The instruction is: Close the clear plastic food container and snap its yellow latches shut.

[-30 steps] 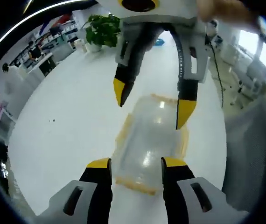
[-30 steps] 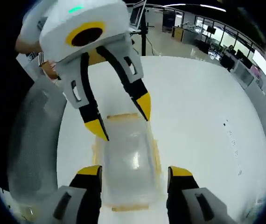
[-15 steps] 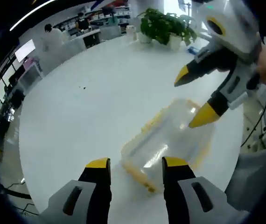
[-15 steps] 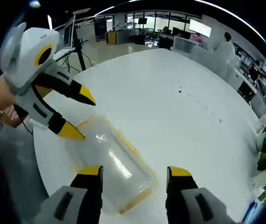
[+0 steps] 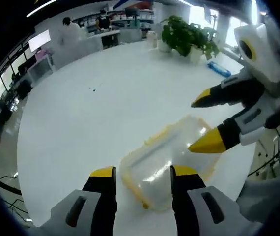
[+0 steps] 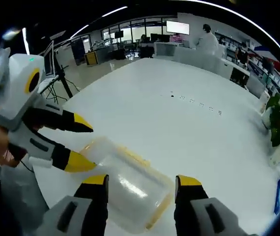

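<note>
White and broad, the round table (image 5: 81, 118) stands in an open-plan office — desks, monitors and people in pale coats line the far side. On its near edge lies the clear plastic food container (image 5: 167, 162), lid down on the base, yellow latches (image 5: 132, 184) along its rim; whether they are snapped home cannot be told.

In the left gripper view, the left gripper (image 5: 142, 173) hovers just over the container's near end, yellow-tipped jaws parted and gripping nothing. The right gripper (image 5: 202, 124) comes in from the right, a hand behind it, jaws spread, the lower tip at the container's far right edge. In the right gripper view, the right gripper (image 6: 141, 181) is also spread wide above the container (image 6: 125, 189), with the left gripper (image 6: 81, 144) entering from the left, its lower tip touching or nearly touching the lid.

Around the work: potted plants (image 5: 186, 39) and a blue object (image 5: 218, 69) on the far right of the table, small dark specks (image 6: 196, 102) on its surface, a grey plastic-covered chair back (image 6: 17, 196) close beside.
</note>
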### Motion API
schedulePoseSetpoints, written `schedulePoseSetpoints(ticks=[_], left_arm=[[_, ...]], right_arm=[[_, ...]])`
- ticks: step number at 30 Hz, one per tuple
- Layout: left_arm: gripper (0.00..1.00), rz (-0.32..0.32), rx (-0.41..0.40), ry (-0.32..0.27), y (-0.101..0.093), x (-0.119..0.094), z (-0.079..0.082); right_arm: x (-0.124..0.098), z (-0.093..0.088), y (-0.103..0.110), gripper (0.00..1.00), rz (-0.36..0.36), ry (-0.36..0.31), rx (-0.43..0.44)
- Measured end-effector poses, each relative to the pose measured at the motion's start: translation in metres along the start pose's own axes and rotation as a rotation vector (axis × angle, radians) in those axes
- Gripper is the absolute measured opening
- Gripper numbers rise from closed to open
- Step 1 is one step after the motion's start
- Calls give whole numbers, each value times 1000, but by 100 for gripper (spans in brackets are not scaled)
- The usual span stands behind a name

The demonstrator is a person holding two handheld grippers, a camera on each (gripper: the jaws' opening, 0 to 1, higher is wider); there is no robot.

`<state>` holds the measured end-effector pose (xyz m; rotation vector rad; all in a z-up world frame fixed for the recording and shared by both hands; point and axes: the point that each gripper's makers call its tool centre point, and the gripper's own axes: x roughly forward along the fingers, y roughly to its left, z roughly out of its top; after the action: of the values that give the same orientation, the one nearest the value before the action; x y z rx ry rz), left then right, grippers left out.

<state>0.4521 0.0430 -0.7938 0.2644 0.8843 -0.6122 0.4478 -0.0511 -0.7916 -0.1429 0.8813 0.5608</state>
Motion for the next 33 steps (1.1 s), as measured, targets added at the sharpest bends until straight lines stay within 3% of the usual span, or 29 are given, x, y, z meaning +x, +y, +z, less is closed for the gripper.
schedulePoseSetpoints(ticks=[3, 7, 9, 15, 18, 23, 28, 29, 30, 33], left_arm=[[44, -3, -44, -21, 1, 1, -1], [43, -3, -134, -81, 3, 0, 3], [43, 4, -132, -75, 5, 1, -1], [40, -35, -335, -161, 8, 4, -1], [41, -73, -427, -166, 6, 10, -9], [40, -53, -416, -158, 9, 9, -13], [36, -46, -447, -143, 8, 12, -19], [35, -10, -470, -133, 13, 15, -21], [35, -35, -473, -148, 9, 17, -18], [33, -29, -422, -146, 8, 17, -15]], right_arm=[[2, -8, -5, 53, -17, -13, 26], [1, -15, -11, 53, -24, -67, 147], [2, -19, -11, 52, -2, -100, 224], [0, -29, -14, 52, 25, -151, 314], [0, -31, -15, 52, 38, -175, 377], [1, -31, -15, 52, 42, -177, 381], [5, -40, -7, 48, 48, -142, 414], [6, -42, -6, 48, 45, -130, 417], [9, -48, -6, 47, 34, -102, 412], [7, -46, -4, 46, 32, -129, 418]])
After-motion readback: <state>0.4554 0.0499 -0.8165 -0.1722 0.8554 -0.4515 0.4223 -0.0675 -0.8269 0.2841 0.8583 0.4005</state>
